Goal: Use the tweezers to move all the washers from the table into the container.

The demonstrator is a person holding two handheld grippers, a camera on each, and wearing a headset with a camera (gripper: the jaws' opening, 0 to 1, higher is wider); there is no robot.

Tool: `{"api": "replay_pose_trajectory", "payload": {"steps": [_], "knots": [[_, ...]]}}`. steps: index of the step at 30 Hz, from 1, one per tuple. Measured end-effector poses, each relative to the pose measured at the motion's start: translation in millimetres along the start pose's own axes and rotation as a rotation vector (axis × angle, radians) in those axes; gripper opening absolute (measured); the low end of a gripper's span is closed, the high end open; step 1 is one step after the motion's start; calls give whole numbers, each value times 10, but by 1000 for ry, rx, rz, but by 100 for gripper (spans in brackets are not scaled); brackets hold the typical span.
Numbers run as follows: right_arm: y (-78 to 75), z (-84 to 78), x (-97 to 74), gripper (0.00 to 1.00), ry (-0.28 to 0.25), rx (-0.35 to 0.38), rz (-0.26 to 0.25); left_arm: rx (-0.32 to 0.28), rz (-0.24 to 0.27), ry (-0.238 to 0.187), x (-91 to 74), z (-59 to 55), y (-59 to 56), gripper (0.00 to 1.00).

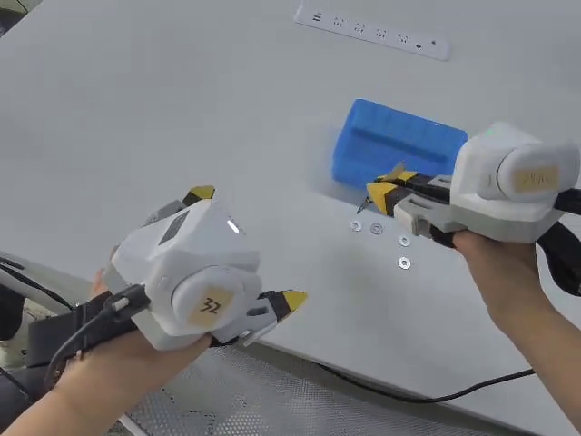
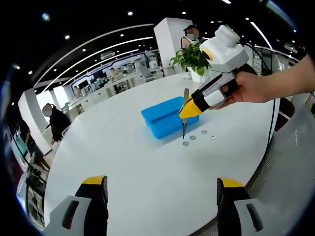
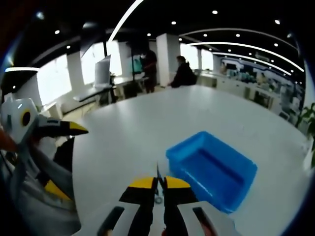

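The blue container [image 1: 392,138] sits open on the white surface [image 1: 182,100]. Four washers [image 1: 377,229] lie loose on the surface just beside the container's near wall, in a short scattered row, none inside it. The right gripper [image 1: 381,195] hangs over the container's near edge with its jaws pressed together on the tweezers [image 2: 185,110]. In the left gripper view the tweezers stand nearly upright in front of the container, their tip pointing down over the washer [image 2: 185,143] at the end of the row; whether the tip touches it cannot be told. The left gripper [image 1: 247,245] is held well apart from the container, off the surface's near edge, with its jaws spread wide and nothing between them. A power strip [image 1: 372,30] lies beyond the container's far side.
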State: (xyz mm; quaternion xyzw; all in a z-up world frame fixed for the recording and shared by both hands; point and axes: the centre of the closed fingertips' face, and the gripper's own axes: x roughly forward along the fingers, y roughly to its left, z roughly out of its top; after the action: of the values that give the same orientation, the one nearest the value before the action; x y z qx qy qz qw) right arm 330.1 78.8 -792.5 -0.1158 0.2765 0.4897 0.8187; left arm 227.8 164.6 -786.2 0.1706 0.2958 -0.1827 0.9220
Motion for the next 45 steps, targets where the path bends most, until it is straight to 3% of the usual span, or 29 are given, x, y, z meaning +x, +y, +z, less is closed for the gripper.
{"api": "replay_pose_trajectory", "payload": {"steps": [9, 17, 21, 25, 32, 34, 35, 45], "knots": [[-38, -85, 25, 3, 18, 25, -16, 8, 1, 13, 10, -21, -1, 93], [-8, -82, 22, 3, -3, 38, -21, 18, 3, 26, 11, -40, -2, 93], [-41, -90, 22, 3, -47, 54, -37, 20, 5, 29, 12, -42, -1, 93], [-45, -83, 16, 2, -39, 74, -39, 22, 5, 30, 15, -41, -2, 93], [-31, -73, 30, 2, -21, 41, -51, 25, 4, 31, 16, -42, -4, 93], [-31, -68, 46, 2, 11, 49, -48, 26, 2, 31, 14, -43, -7, 93], [-40, -68, 44, 2, 27, 17, -54, 27, 2, 31, 14, -42, -9, 93], [-37, 66, -23, 2, 14, 22, -44, 46, -1, 41, 25, -57, -23, 93]]}}
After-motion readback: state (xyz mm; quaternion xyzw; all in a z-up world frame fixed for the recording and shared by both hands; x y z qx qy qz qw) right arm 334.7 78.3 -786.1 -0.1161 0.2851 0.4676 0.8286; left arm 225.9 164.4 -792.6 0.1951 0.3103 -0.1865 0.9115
